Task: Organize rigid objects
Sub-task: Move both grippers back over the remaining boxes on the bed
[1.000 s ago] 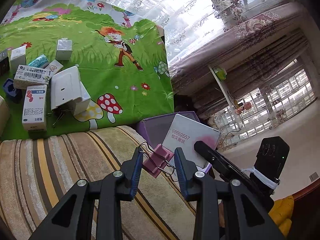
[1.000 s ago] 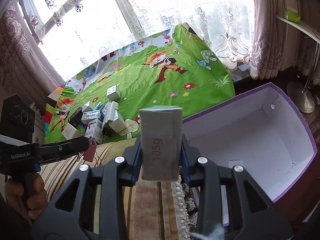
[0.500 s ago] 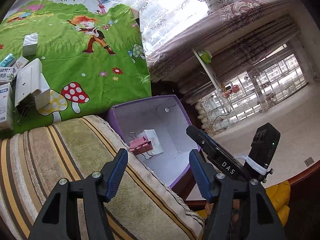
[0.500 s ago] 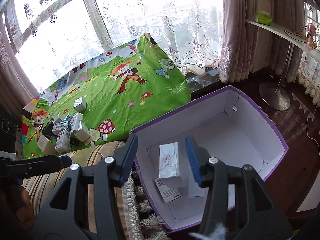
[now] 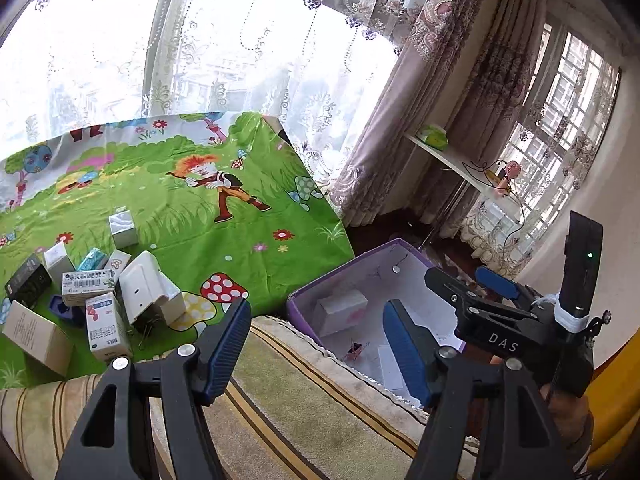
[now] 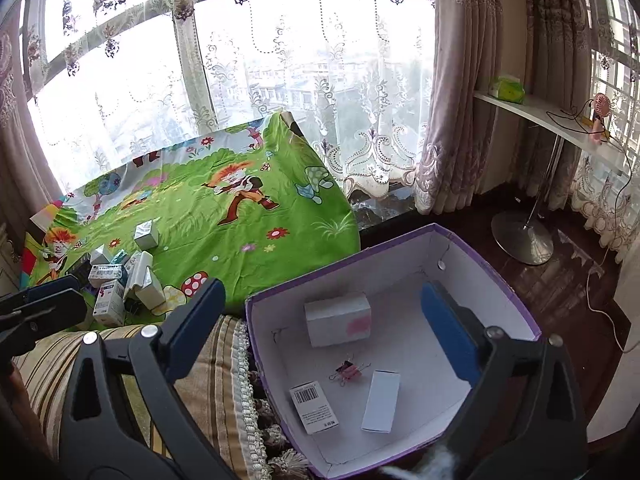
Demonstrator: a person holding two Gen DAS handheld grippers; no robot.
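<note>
A purple box (image 6: 480, 252) with a white inside sits right of the striped cushion (image 6: 208, 364); it also shows in the left wrist view (image 5: 320, 282). In it lie a pink binder clip (image 6: 347, 371), a white carton (image 6: 338, 318) and two flat white packs (image 6: 381, 400). My right gripper (image 6: 326, 332) is open and empty above the box. My left gripper (image 5: 320, 354) is open and empty over the cushion edge. Several small boxes (image 5: 100, 300) lie on the green cartoon cloth (image 5: 224, 232).
The right gripper's body (image 5: 500, 320) shows at the right of the left wrist view. A lamp stand (image 6: 524, 236) and a white shelf (image 6: 548, 120) are beyond the box. Lace curtains (image 6: 280, 80) hang behind the cloth.
My left gripper let go of the pink binder clip and my right let go of the grey-white carton; both now lie in the purple box. Both grippers opened wide and rose.
</note>
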